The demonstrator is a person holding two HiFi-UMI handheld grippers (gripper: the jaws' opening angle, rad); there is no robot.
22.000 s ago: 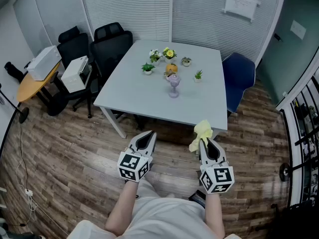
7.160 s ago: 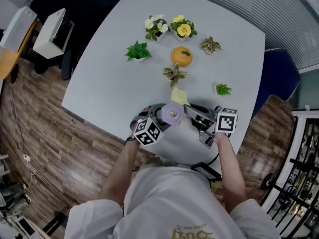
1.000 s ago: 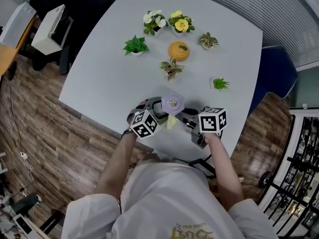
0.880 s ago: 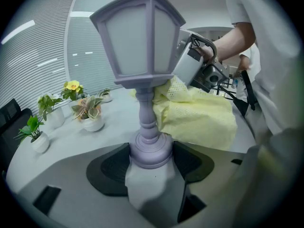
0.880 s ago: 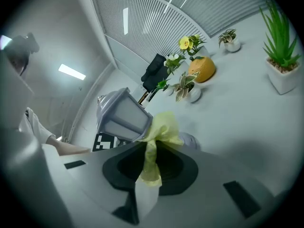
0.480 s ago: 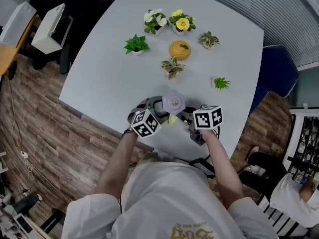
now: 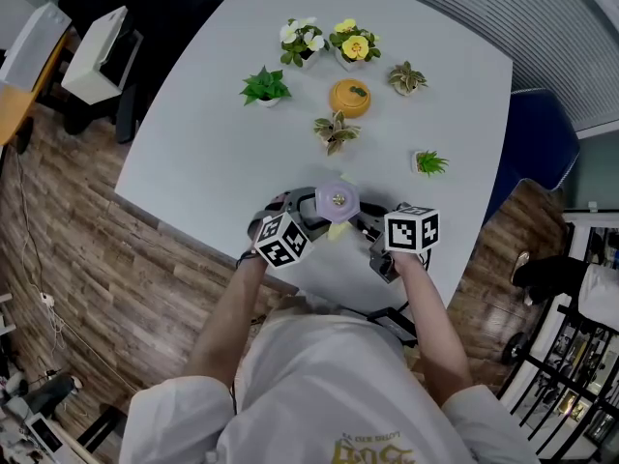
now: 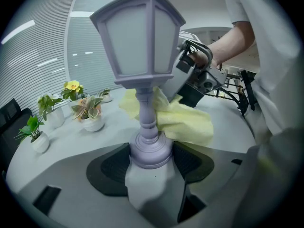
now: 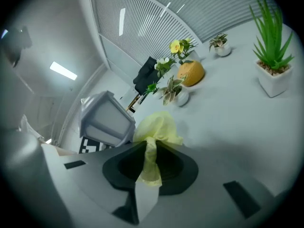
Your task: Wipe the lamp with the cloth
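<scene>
Here, clamps lamp (image 8: pixel 142 56) base in left gripper (image 8: pixel 151 163) jaws; pinches yellow cloth (image 9: pixel 159 127) in right gripper (image 9: pixel 149 167), against lamp stem; forearms converging, lower centre.

Six potted plants (image 7: pixel 263 87), one round orange object (image 7: pixel 350 96), one lamp (image 7: pixel 336 200), one cloth (image 7: pixel 338 230)

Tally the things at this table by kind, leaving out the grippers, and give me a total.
potted plants: 6
lamp: 1
yellow cloth: 1
orange ornament: 1
Total: 9
</scene>
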